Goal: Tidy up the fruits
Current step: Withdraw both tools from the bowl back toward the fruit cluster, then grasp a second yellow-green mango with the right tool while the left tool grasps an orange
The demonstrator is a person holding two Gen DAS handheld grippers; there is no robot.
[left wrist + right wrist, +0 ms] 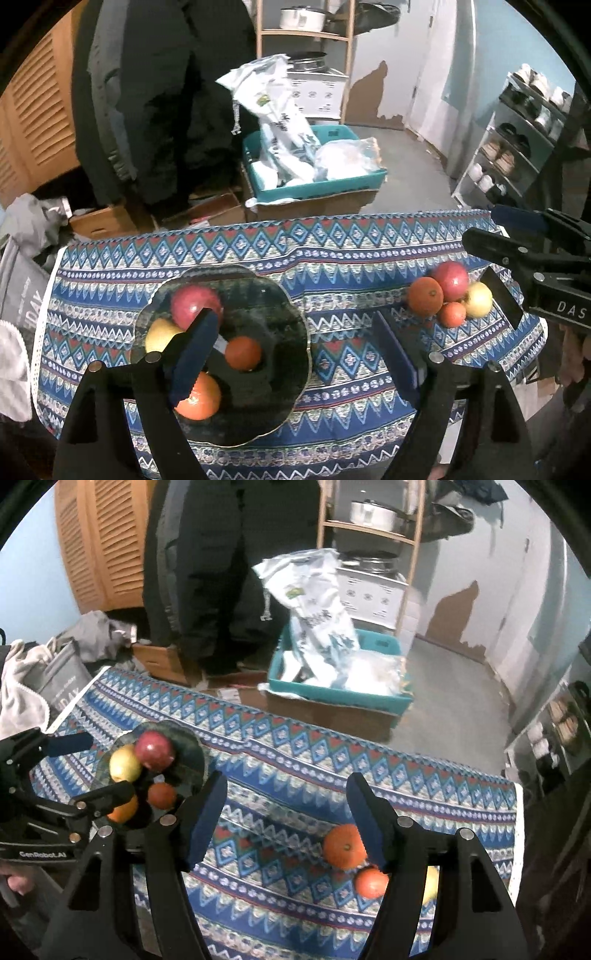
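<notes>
On the patterned tablecloth (pixel 351 254) we see a dark scalloped plate (pixel 280 295), and we place everything else against that plate. Four fruits lie on it: a red apple (pixel 194 301) at its far side, a yellow apple (pixel 160 334) touching the red one on the plate's left, a small dark orange (pixel 243 352) near the middle, and a larger orange (pixel 201 398) at the near edge.

We hold the left gripper (pixel 295 350) above the plate with its jaws wide apart and nothing between them; its left finger (pixel 195 354) crosses over the larger orange and the red apple, while the other finger hangs past the plate's right rim.

Well to the right of the plate, a second cluster of fruit sits on the cloth, all touching one another: a red apple (pixel 450 280) at the back, an orange (pixel 425 296) on the side nearer the plate, a small tangerine (pixel 452 314) in front, and a pale yellow apple (pixel 478 299) farthest from the plate.

Our right gripper (pixel 286 819) hovers over that cluster, jaws likewise spread and empty. In its own view the orange (pixel 343 845) and tangerine (pixel 371 882) lie just inside its right finger (pixel 369 823), which hides most of the yellow apple. Beyond the table, farther from us than the plate, a teal crate (pixel 321 188) holds white bags.
</notes>
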